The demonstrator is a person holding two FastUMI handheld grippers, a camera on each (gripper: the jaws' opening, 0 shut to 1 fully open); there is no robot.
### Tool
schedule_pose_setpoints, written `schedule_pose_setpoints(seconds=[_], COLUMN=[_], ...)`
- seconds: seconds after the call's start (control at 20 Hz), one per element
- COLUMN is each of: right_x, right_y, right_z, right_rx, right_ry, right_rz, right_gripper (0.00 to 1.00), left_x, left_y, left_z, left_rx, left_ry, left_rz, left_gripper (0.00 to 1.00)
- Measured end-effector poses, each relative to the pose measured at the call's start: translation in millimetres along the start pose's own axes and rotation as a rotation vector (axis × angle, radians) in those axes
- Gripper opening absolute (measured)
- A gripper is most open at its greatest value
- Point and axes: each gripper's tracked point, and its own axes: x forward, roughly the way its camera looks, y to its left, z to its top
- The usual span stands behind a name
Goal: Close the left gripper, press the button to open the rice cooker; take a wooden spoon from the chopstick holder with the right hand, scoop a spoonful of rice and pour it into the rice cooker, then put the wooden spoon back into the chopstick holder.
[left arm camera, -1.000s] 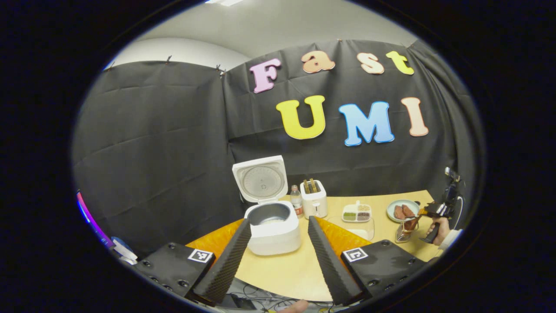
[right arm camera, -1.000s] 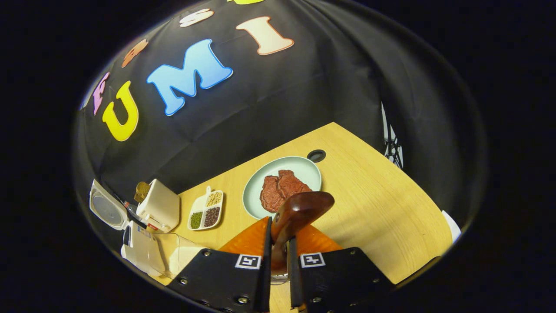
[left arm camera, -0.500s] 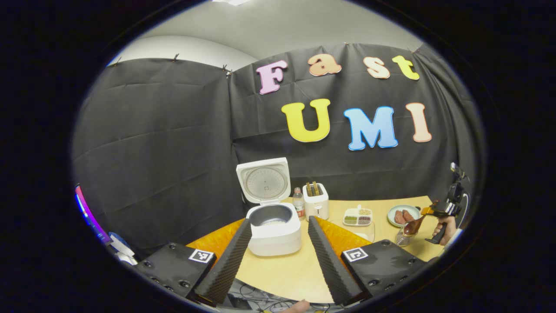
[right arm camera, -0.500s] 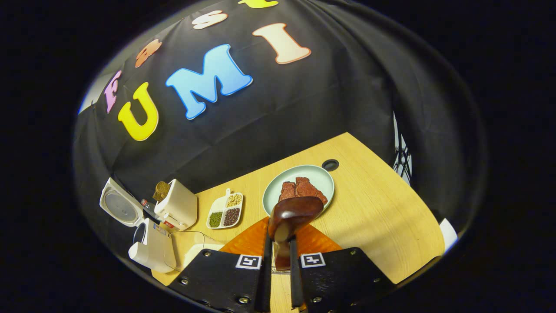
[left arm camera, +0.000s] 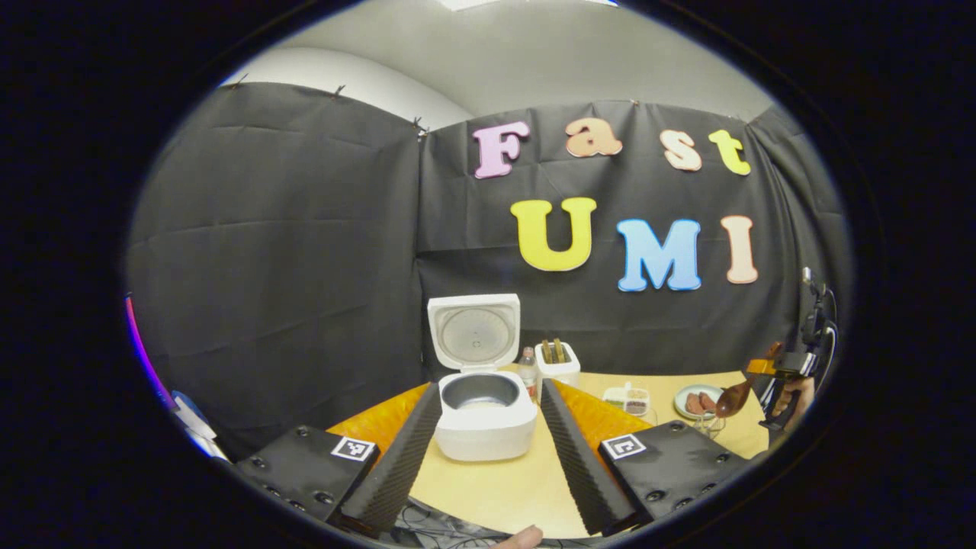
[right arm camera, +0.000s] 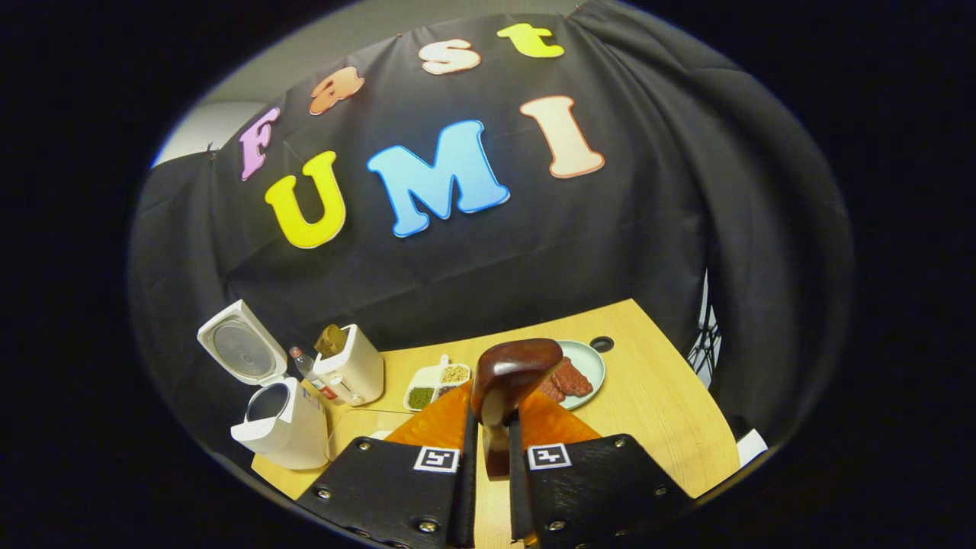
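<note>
In the left gripper view the left tongs (left arm camera: 488, 450) stood open before the rice cooker (left arm camera: 485, 415), lid up, on the tabletop (left arm camera: 503, 488), while in the right gripper view the right tongs (right arm camera: 492, 488) gripped the wooden spoon (right arm camera: 509, 379) above the tabletop.

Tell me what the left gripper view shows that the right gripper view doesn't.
Left gripper view: the open left gripper framing the white rice cooker and its grey inner pot, with a hand at far right. Right gripper view: the right gripper shut on the dark brown wooden spoon, and a round hole in the wooden table. Shared: the open-lidded cooker, white toaster, pale green plate of red meat.
</note>
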Motion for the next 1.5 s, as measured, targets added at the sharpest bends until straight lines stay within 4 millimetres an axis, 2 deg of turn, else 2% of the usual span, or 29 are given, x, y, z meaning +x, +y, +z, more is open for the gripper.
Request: schedule_pose_setpoints(seconds=[0.15,0.3,0.4,0.5,0.55,0.7,0.85,0.95,1.05,1.1,1.15,1.2,1.25,1.35,1.45,1.5], right_x=[-31,-46,-39,-27,-18,26,77,110,134,141,145,148,150,153,153,154], right_y=[47,96,127,158,165,189,198,195,191,188,187,186,185,182,185,188], right_z=[12,11,2,-15,-21,-44,-74,-99,-117,-127,-139,-151,-165,-183,-198,-204], right_rx=[-0.046,-0.096,-0.095,-0.102,-0.117,-0.137,-0.153,-0.164,-0.178,-0.182,-0.185,-0.186,-0.184,-0.194,-0.201,-0.196], right_ry=[-0.040,-0.058,-0.041,-0.001,0.013,0.057,0.129,0.189,0.216,0.235,0.260,0.293,0.324,0.360,0.393,0.407], right_rz=[0.013,0.027,0.046,0.082,0.090,0.116,0.130,0.131,0.121,0.122,0.127,0.137,0.140,0.142,0.150,0.158], right_gripper=[0.18,0.18,0.18,0.18,0.18,0.18,0.18,0.18,0.19,0.18,0.19,0.19,0.18,0.19,0.19,0.19], left_x=[1,7,11,14,15,24,32,39,45,47,50,52,56,62,65,67], left_y=[38,75,91,109,115,136,142,140,140,138,132,128,125,120,121,121], left_z=[-2,-1,3,-3,1,1,0,-4,-4,-4,-10,-13,-15,-20,-23,-25], left_rx=[-0.021,-0.036,-0.067,-0.086,-0.098,-0.097,-0.093,-0.077,-0.046,-0.033,-0.018,0.001,0.017,0.026,0.011,0.001], left_ry=[-0.014,-0.032,-0.050,-0.029,-0.035,-0.039,-0.019,-0.003,-0.001,0.005,0.019,0.030,0.039,0.054,0.066,0.070], left_rz=[-0.029,-0.059,-0.077,-0.062,-0.054,0.014,0.086,0.123,0.174,0.187,0.192,0.195,0.196,0.198,0.212,0.216], left_gripper=[0.92,0.92,0.92,0.92,0.92,0.90,0.90,0.92,0.94,0.95,0.89,0.90,1.00,0.91,0.94,0.93])
